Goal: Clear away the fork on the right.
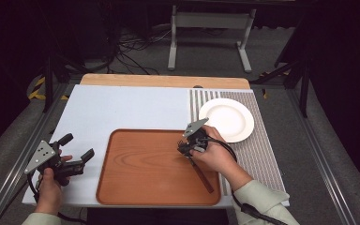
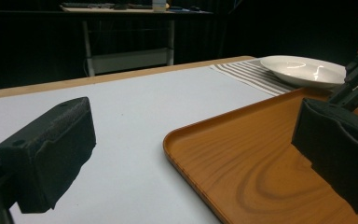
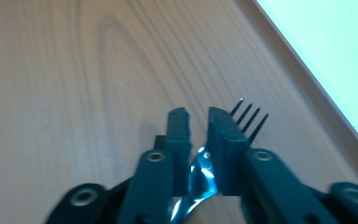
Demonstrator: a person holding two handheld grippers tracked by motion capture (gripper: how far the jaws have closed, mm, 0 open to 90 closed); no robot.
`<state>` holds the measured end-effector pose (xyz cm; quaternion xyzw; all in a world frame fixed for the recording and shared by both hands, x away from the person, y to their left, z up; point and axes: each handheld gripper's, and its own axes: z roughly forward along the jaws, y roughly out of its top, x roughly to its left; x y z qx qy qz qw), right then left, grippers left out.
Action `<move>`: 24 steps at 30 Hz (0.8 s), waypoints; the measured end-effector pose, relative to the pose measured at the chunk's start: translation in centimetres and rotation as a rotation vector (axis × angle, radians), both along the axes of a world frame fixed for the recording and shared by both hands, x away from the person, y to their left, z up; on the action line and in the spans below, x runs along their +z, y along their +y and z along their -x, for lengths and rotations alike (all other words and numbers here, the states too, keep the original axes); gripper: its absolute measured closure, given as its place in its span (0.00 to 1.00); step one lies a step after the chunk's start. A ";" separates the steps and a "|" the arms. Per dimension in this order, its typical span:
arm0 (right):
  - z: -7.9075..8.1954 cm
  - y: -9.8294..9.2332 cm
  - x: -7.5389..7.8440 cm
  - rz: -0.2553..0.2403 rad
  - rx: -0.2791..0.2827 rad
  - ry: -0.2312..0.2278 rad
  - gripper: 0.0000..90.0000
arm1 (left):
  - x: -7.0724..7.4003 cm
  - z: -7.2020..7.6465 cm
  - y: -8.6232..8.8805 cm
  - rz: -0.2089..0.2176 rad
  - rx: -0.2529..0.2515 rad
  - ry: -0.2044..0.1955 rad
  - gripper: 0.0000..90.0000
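Right hand-held gripper (image 3: 198,119) is clamped on a fork (image 3: 249,119) over the tray (image 1: 136,180)'s right side, handle running back toward the person. Plate (image 1: 226,119) sits just beyond on the striped mat (image 1: 262,154). Left hand-held gripper (image 1: 75,152) wide open, empty, left of the tray.

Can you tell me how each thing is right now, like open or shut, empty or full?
Left gripper: open, holding nothing.
Right gripper: shut on the fork.
Fork: gripped over the tray.
Tray: lying flat.
Plate: empty, on the striped mat.
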<state>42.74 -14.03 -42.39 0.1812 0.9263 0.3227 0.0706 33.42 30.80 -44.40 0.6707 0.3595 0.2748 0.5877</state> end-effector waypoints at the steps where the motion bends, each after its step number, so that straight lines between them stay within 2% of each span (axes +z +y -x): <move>1: 0.0 0.0 -0.1 0.008 -0.001 0.001 0.96 | 0.0 0.0 0.0 0.000 0.000 0.000 0.00; 4: -0.2 0.3 -0.7 0.005 0.001 0.021 1.00 | 0.0 0.0 0.0 0.000 0.001 -0.001 0.00; 12: -0.3 0.5 -1.5 0.007 -0.002 0.048 1.00 | 0.0 0.0 0.0 0.000 -0.003 -0.001 0.00; 20: -0.4 0.4 -1.6 0.012 -0.006 0.045 1.00 | 0.0 0.0 0.0 0.001 -0.005 -0.003 0.00; 24: -0.5 0.4 -1.6 0.022 -0.014 0.028 1.00 | 0.1 0.0 0.0 0.001 -0.003 -0.003 0.00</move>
